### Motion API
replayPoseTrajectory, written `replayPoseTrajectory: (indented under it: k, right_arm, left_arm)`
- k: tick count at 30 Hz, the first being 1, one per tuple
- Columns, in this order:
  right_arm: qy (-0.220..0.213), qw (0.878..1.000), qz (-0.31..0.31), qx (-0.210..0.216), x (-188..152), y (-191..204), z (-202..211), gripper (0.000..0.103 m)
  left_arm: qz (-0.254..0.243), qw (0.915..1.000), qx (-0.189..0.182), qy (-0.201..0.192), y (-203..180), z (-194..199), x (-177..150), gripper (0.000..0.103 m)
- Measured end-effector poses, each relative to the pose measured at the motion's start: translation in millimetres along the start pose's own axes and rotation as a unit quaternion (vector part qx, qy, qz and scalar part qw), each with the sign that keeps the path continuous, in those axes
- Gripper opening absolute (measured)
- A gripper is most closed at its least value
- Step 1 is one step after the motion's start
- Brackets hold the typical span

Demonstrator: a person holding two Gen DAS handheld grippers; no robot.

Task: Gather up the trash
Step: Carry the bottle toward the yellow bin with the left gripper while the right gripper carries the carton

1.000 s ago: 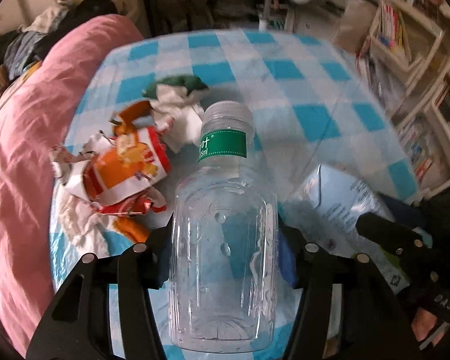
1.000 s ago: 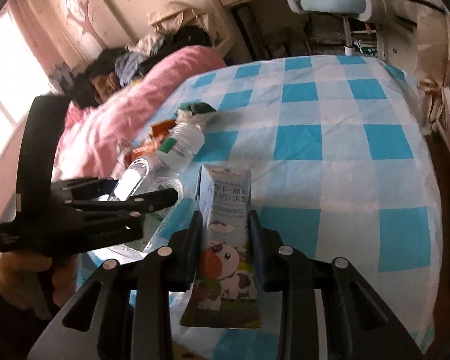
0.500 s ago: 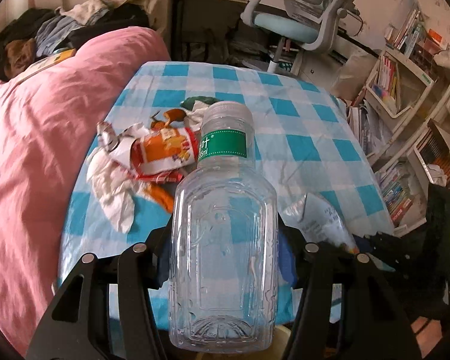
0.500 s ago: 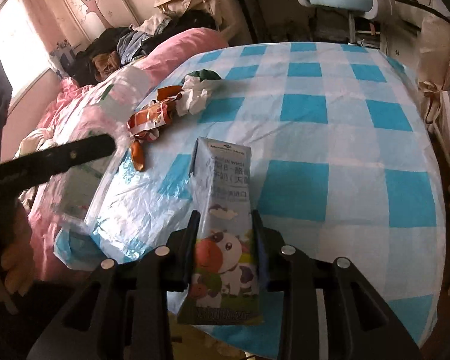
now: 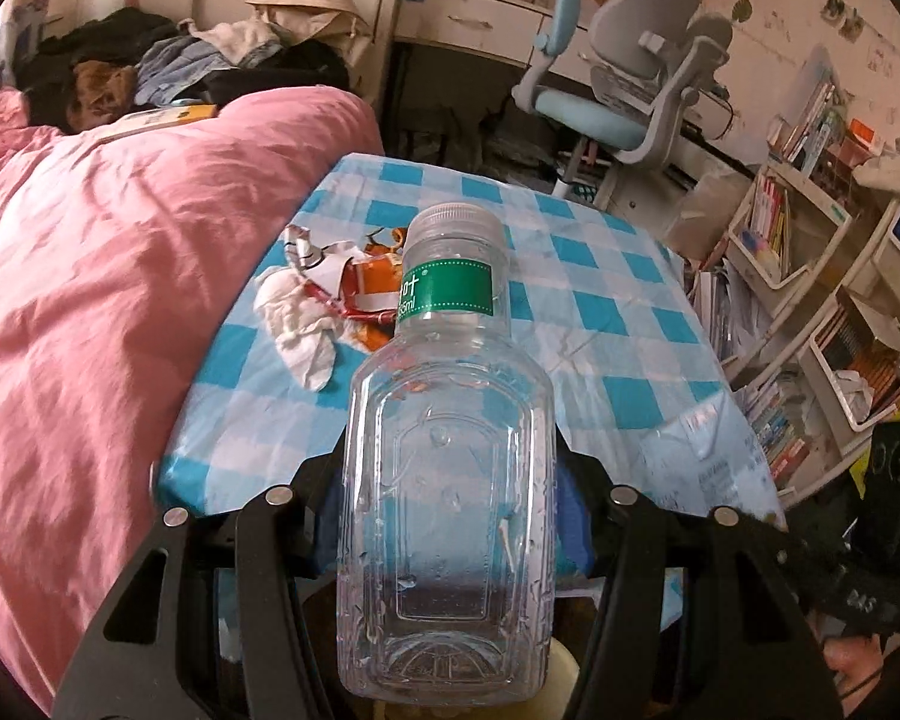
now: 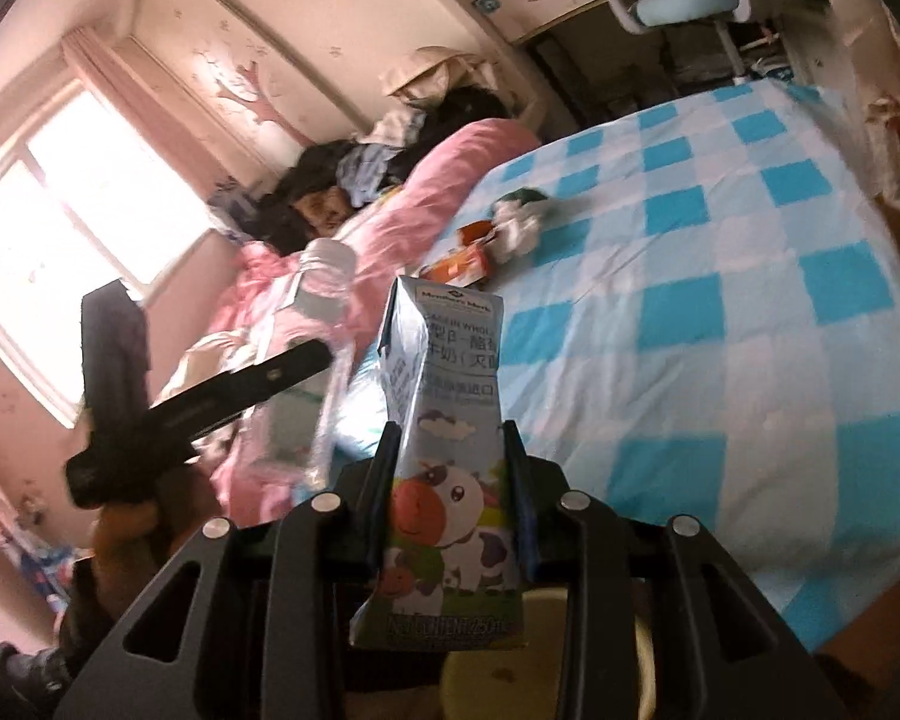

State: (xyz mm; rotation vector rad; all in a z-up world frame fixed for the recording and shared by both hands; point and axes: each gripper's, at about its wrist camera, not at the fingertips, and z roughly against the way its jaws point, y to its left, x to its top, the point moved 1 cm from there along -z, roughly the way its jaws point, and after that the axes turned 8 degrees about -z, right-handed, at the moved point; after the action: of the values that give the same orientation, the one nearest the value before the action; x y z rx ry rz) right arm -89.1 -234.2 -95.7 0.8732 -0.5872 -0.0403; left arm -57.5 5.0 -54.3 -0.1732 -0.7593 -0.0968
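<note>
My left gripper (image 5: 450, 480) is shut on a clear empty plastic bottle (image 5: 447, 480) with a green neck label, held off the near edge of the checked table (image 5: 594, 324). My right gripper (image 6: 450, 450) is shut on a small milk carton (image 6: 444, 456) with a cartoon cow, also held off the table's near edge. The left gripper with its bottle (image 6: 312, 324) shows at the left of the right wrist view. Crumpled wrappers and tissue (image 5: 336, 300) lie on the table's left side; they also show in the right wrist view (image 6: 498, 234).
A pale yellow rim (image 6: 546, 660) shows below the carton, and below the bottle (image 5: 561, 666). A pink duvet (image 5: 90, 300) borders the table on the left. A desk chair (image 5: 630, 96) stands behind it; bookshelves (image 5: 810, 276) stand right.
Both grippers have pulled back from the table towards me with the bottle and the carton still held. The table now looks farther away, and a yellow rim shows beneath them.
</note>
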Motion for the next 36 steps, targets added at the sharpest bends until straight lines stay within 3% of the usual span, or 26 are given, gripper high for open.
replayPoseTrajectory:
  k: [16, 18, 19, 20, 28, 30, 33, 35, 36]
  right_arm:
    - [0.112, 0.993, 0.028, -0.006, -70.1, 10.2, -22.3, 0.033]
    - [0.138, 0.989, 0.038, -0.027, -78.3, 9.9, -30.5, 0.037]
    - [0.141, 0.989, 0.037, -0.037, -80.9, 7.9, -32.2, 0.046]
    - [0.141, 0.989, 0.034, -0.042, -82.3, 6.1, -32.1, 0.051]
    - [0.071, 0.988, 0.044, -0.128, -68.8, -4.5, -12.4, 0.057]
    - [0.047, 0.987, 0.045, -0.147, -62.3, -6.8, -6.7, 0.064]
    - [0.024, 0.984, 0.042, -0.173, -51.6, -10.3, -2.7, 0.069]
    - [0.018, 0.981, 0.042, -0.189, -43.7, -12.4, -3.9, 0.072]
    - [0.015, 0.98, 0.045, -0.196, -37.3, -12.5, -5.6, 0.073]
  left_arm:
    - [-0.014, 0.9998, 0.011, 0.002, -7.8, 18.7, -30.4, 0.054]
    - [-0.015, 0.9998, 0.011, 0.011, -10.9, 18.7, -38.2, 0.054]
    - [-0.015, 0.9997, 0.01, 0.015, -12.2, 18.5, -42.0, 0.054]
    - [-0.015, 0.9996, 0.009, 0.022, -14.2, 18.6, -47.8, 0.054]
    - [-0.011, 0.9947, -0.01, 0.101, -33.2, 12.3, -101.0, 0.054]
    - [-0.013, 0.9897, -0.019, 0.141, -38.2, 6.0, -119.2, 0.054]
    - [-0.043, 0.9713, -0.054, 0.227, -56.6, -8.2, -149.6, 0.057]
    - [-0.072, 0.9681, -0.048, 0.235, -65.3, -7.0, -156.2, 0.066]
    - [-0.084, 0.9704, -0.042, 0.223, -68.3, -3.1, -154.7, 0.069]
